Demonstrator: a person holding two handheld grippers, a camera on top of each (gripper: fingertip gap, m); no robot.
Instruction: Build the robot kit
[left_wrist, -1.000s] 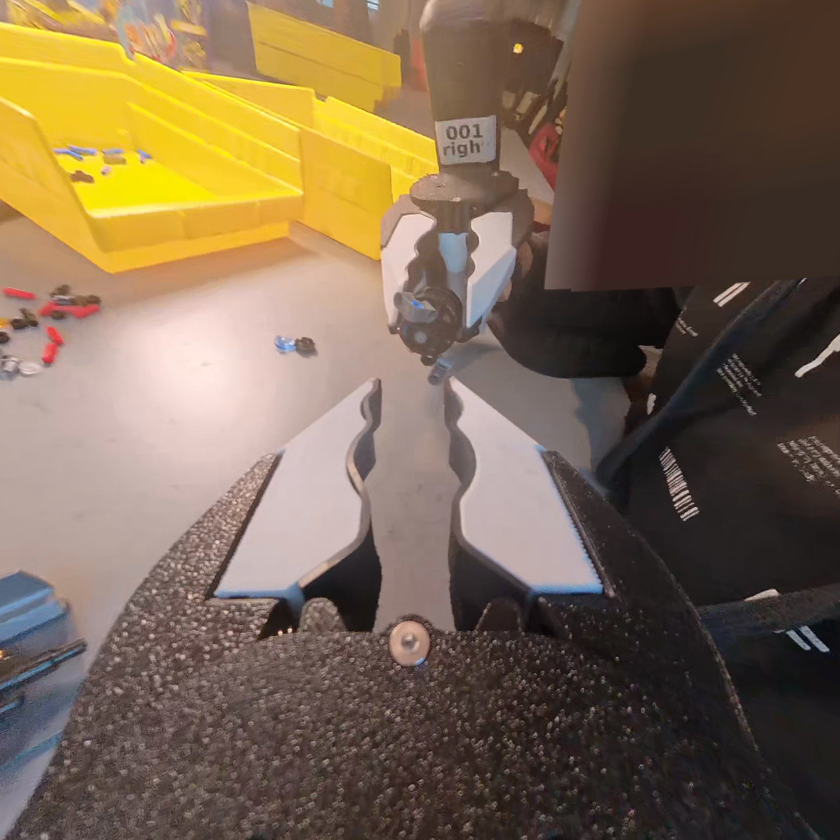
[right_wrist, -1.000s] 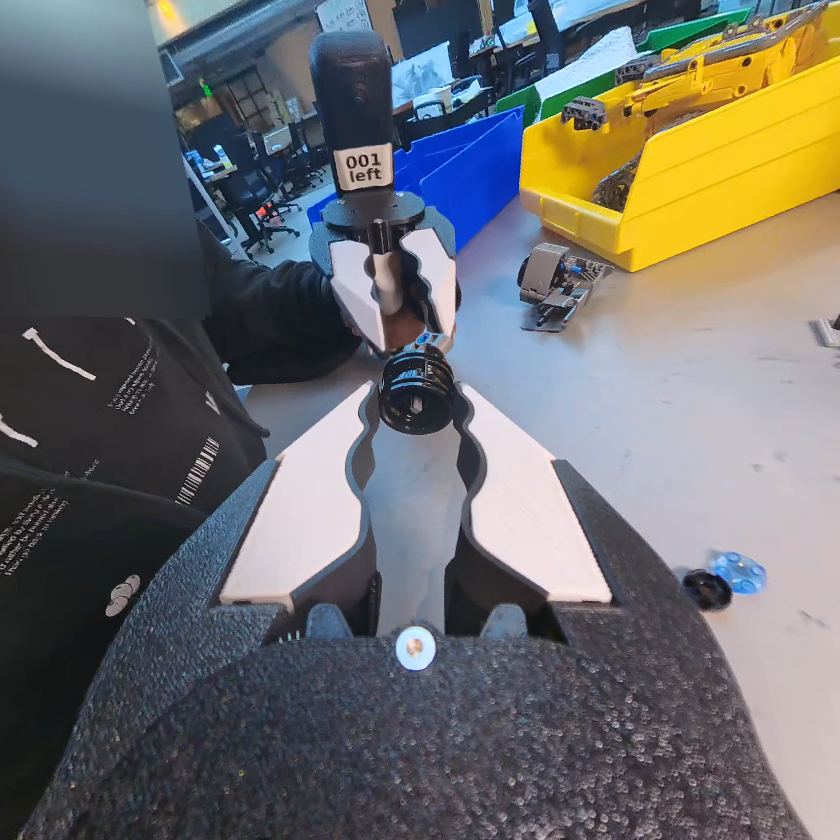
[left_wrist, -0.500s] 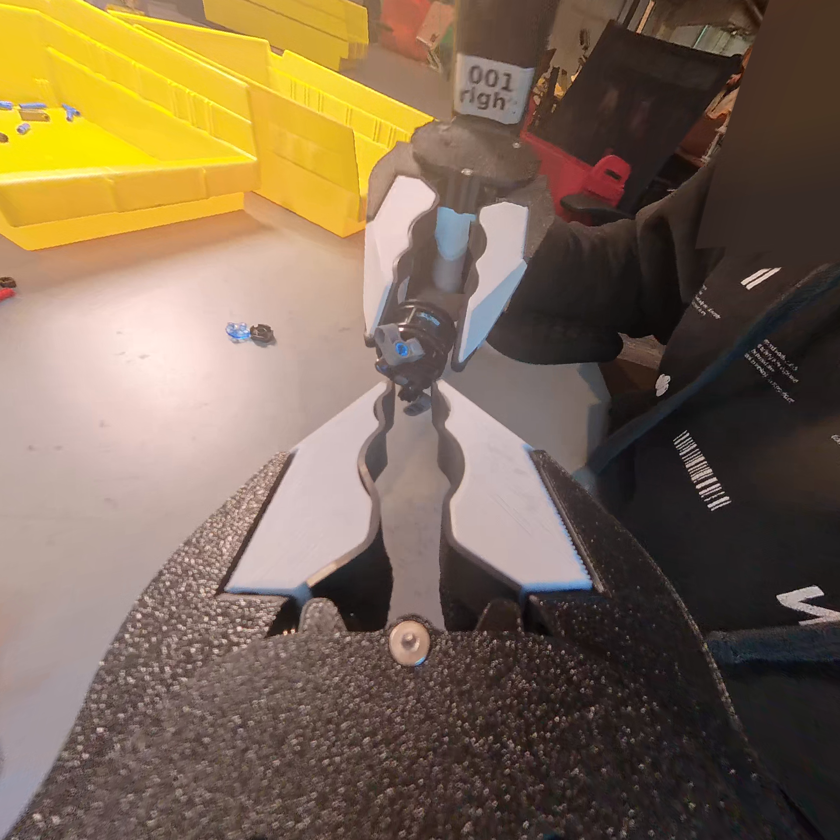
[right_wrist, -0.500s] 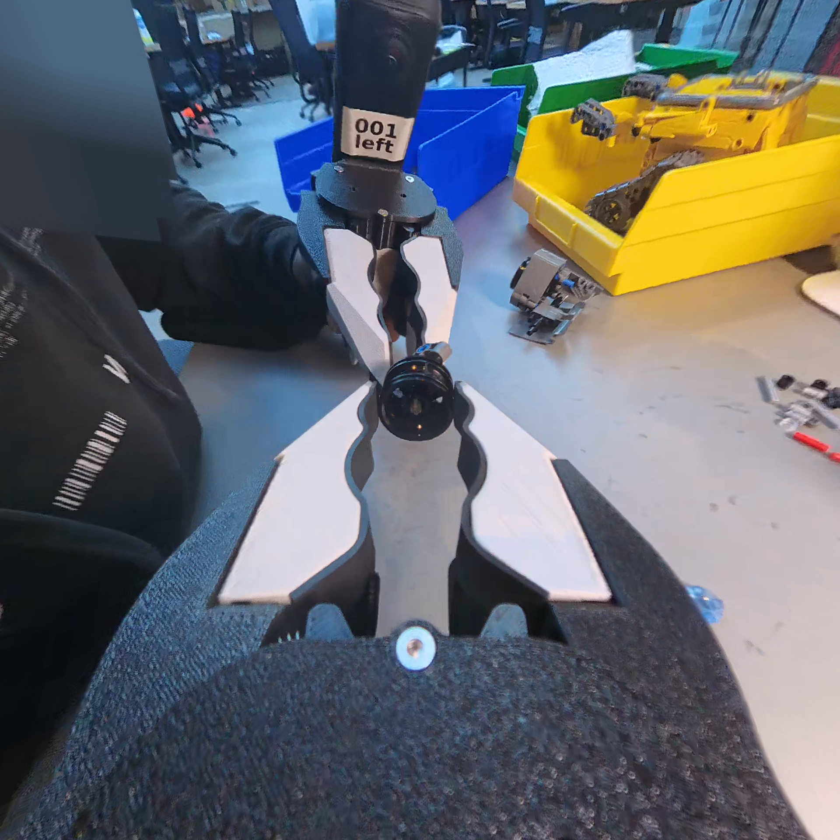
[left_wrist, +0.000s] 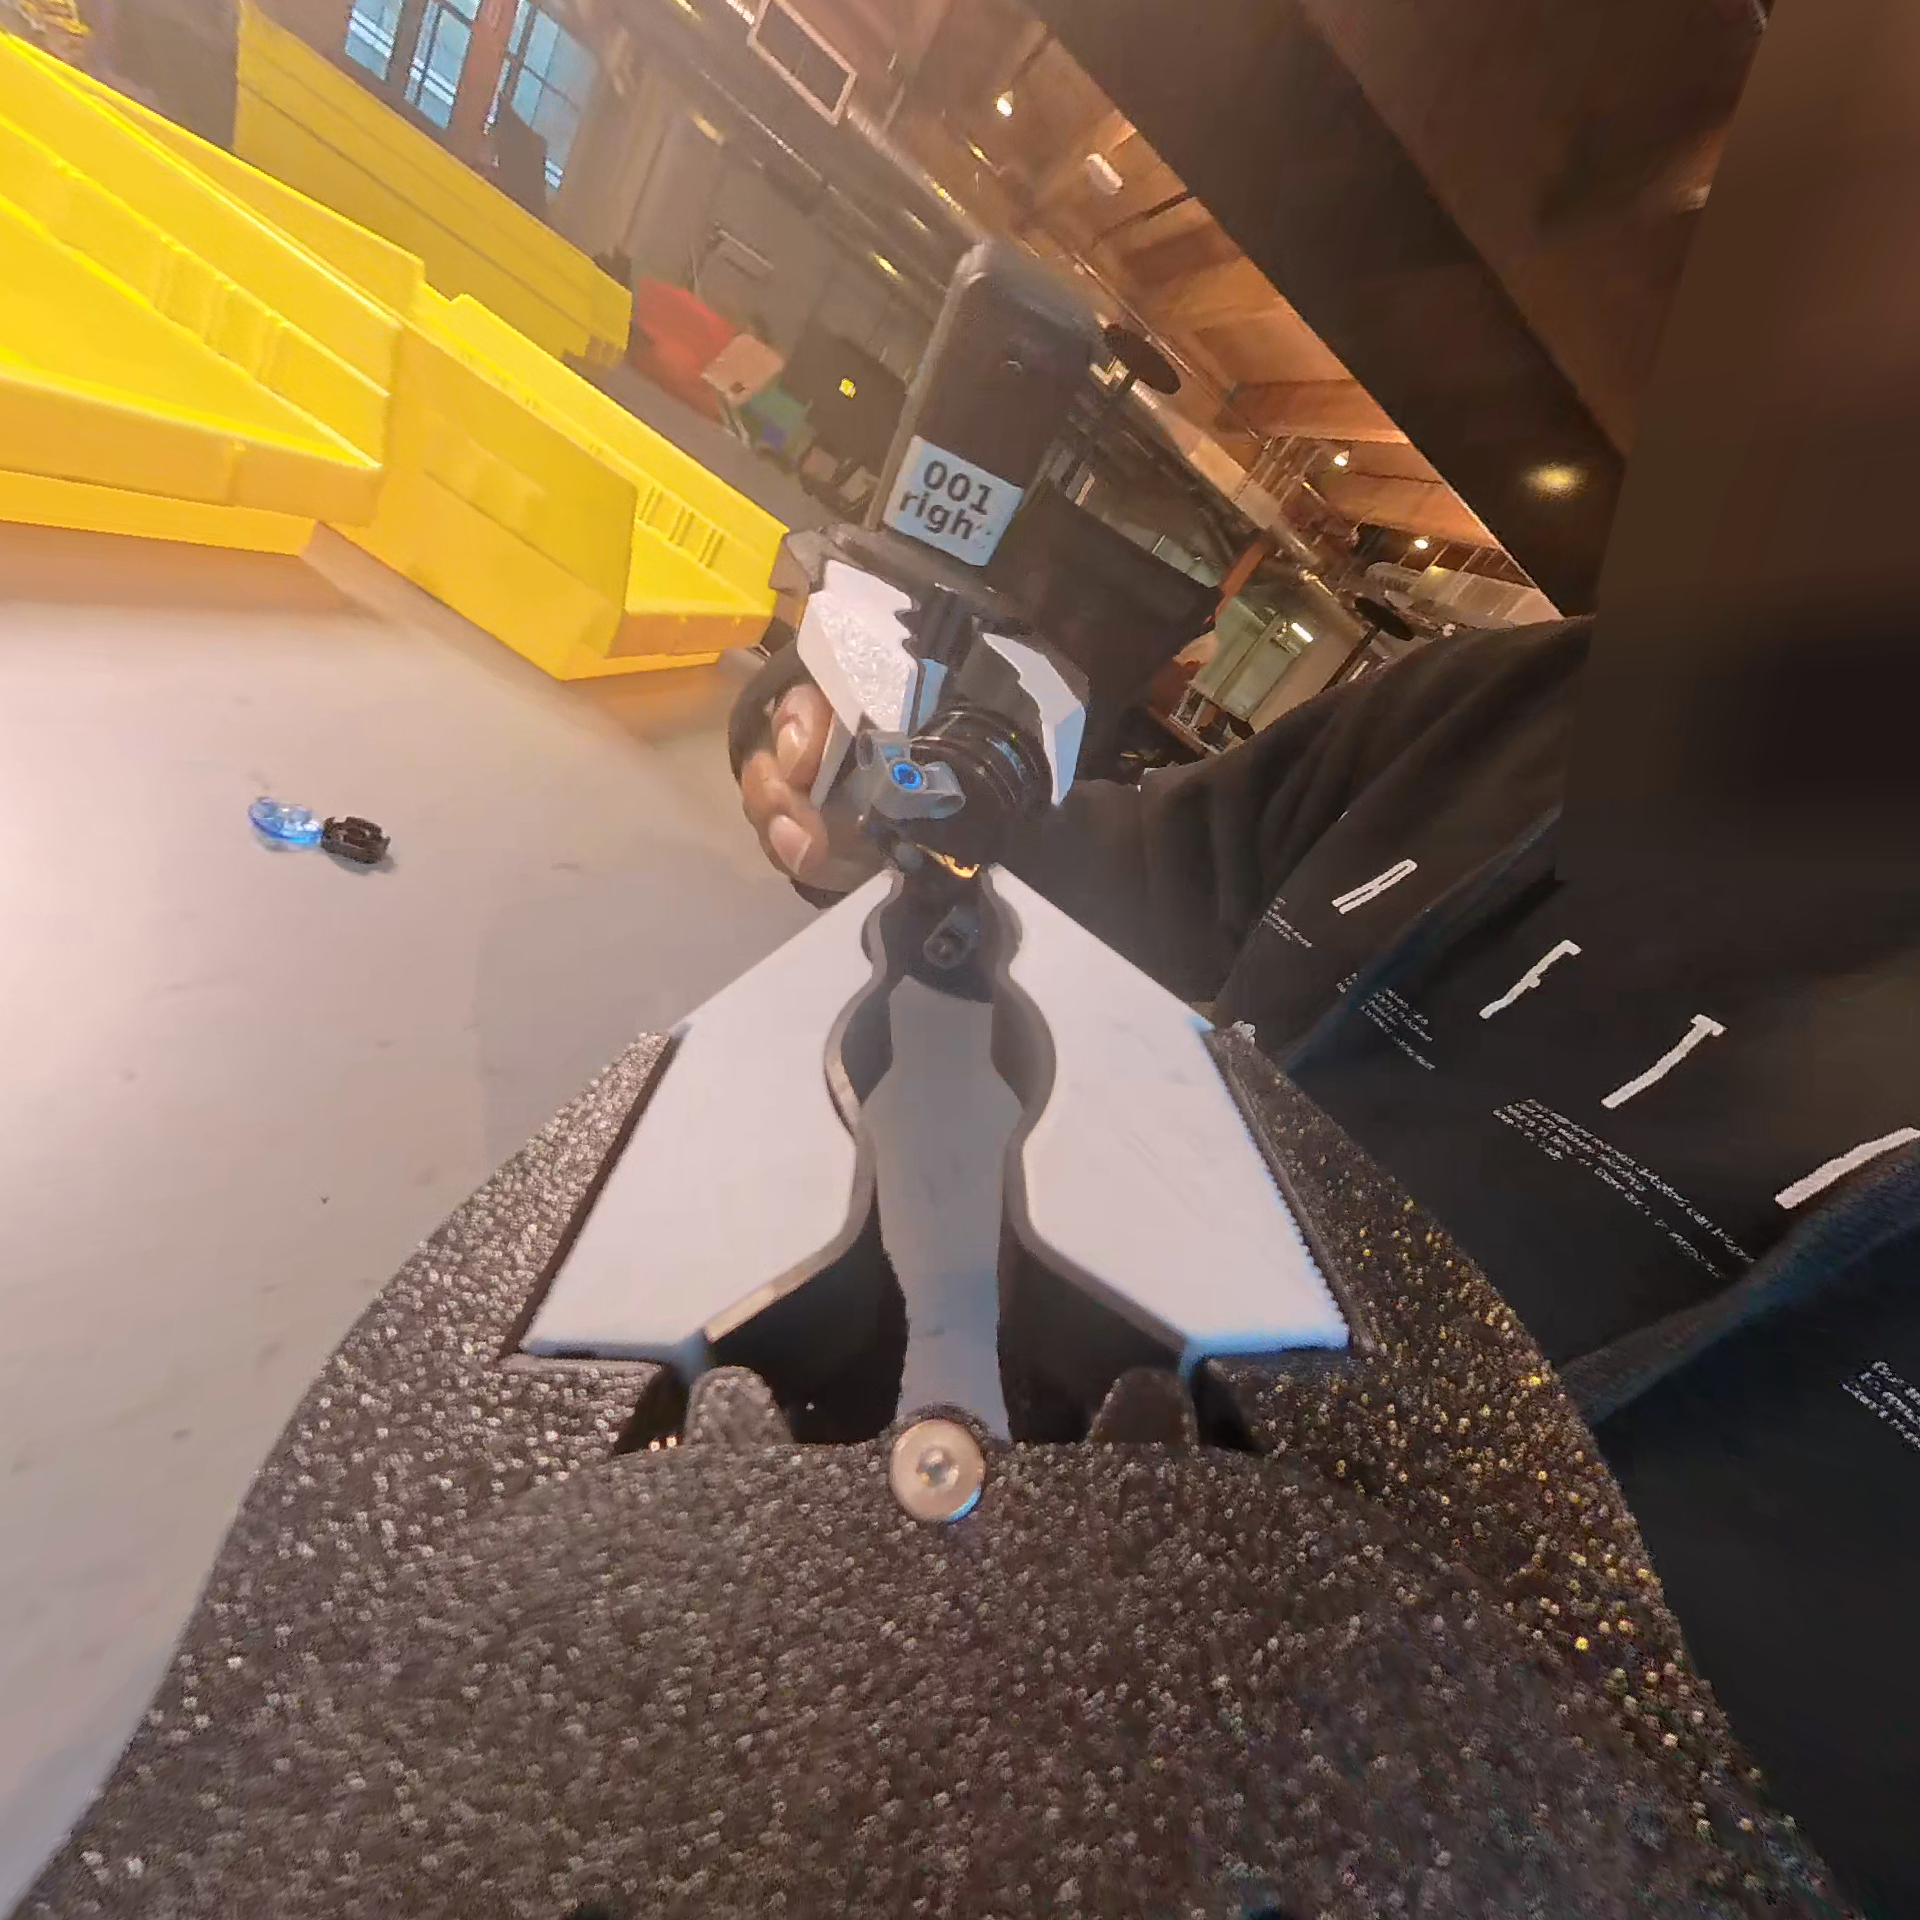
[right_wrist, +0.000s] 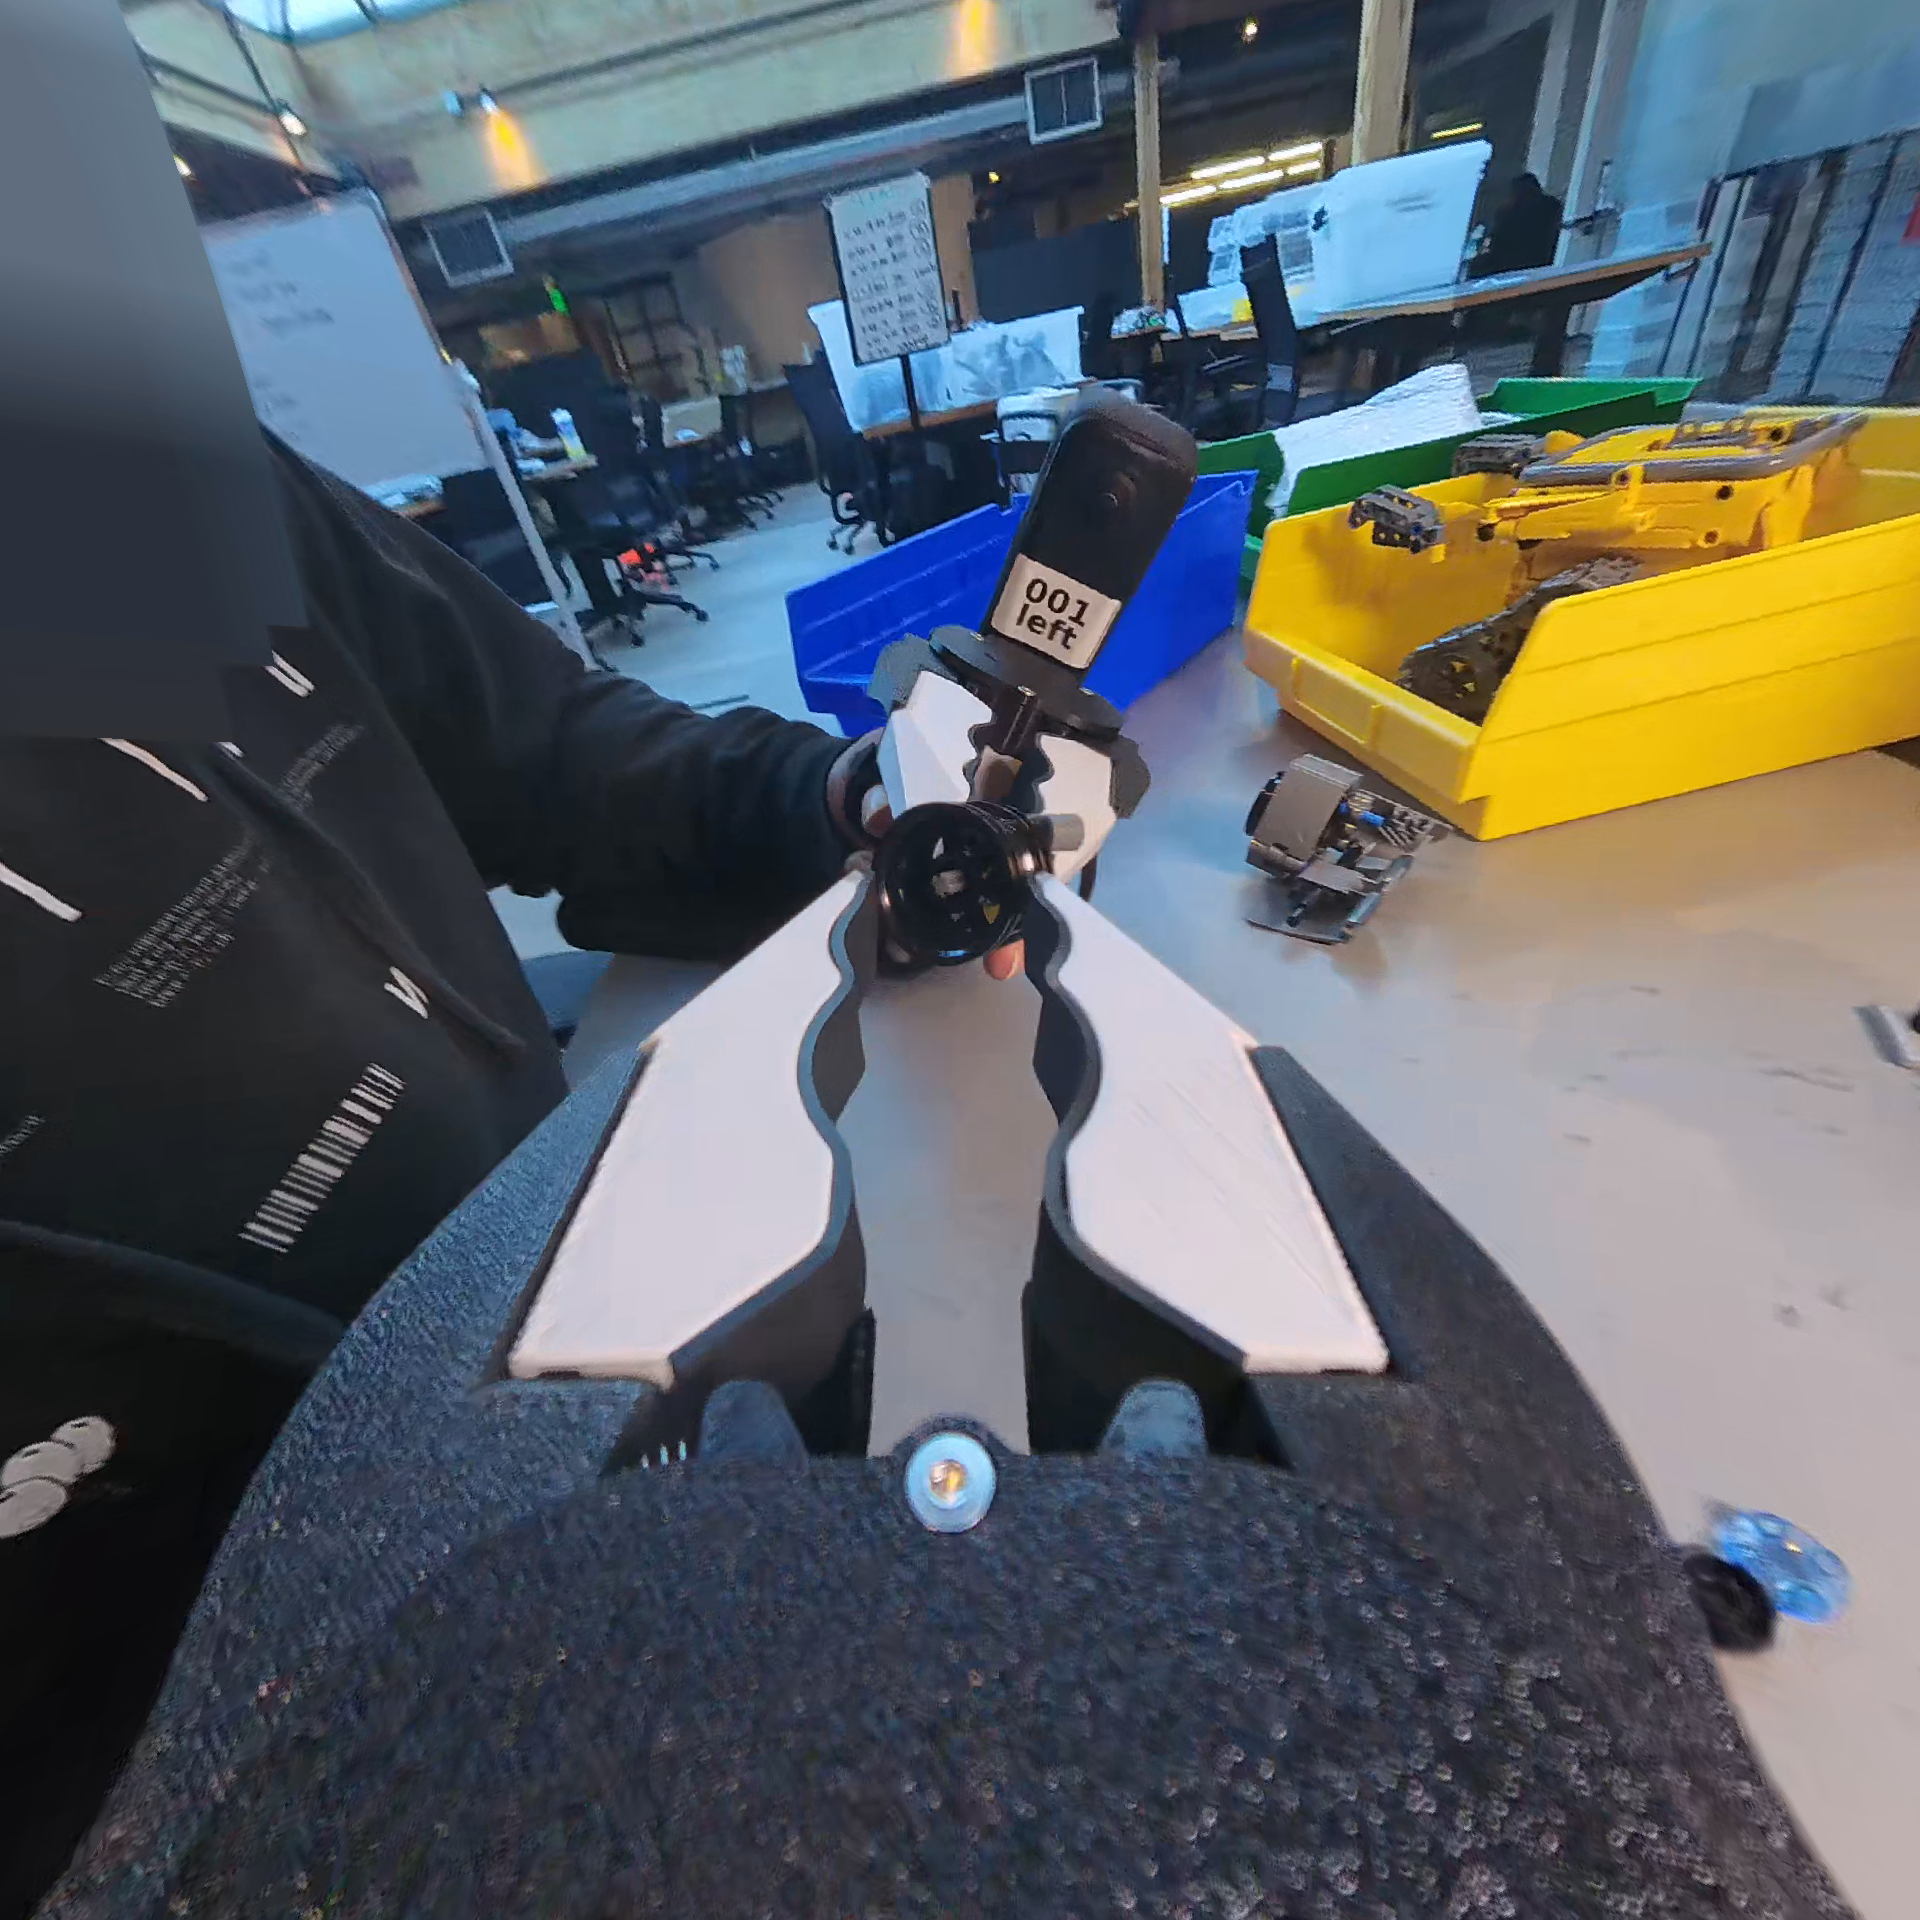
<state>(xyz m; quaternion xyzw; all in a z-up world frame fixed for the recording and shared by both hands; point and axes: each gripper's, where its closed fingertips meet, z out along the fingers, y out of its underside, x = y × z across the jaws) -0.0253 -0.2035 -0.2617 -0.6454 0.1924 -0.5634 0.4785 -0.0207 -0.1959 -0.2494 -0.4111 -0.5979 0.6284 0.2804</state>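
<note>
Over the last second we have lifted both grippers off the grey table (right_wrist: 1558, 1091) and tipped them upward, so the ceiling now fills the top of the left wrist view where yellow bins (left_wrist: 499, 520) were. Our left gripper (left_wrist: 940, 914), which hung apart from the black wheel assembly (right_wrist: 951, 883) a second ago, has closed in and now pinches the black connector (left_wrist: 948, 940) at its lower end. Our right gripper (right_wrist: 951, 914) has rolled, so the grey beam with the blue pin (left_wrist: 906, 779) now points sideways.
</note>
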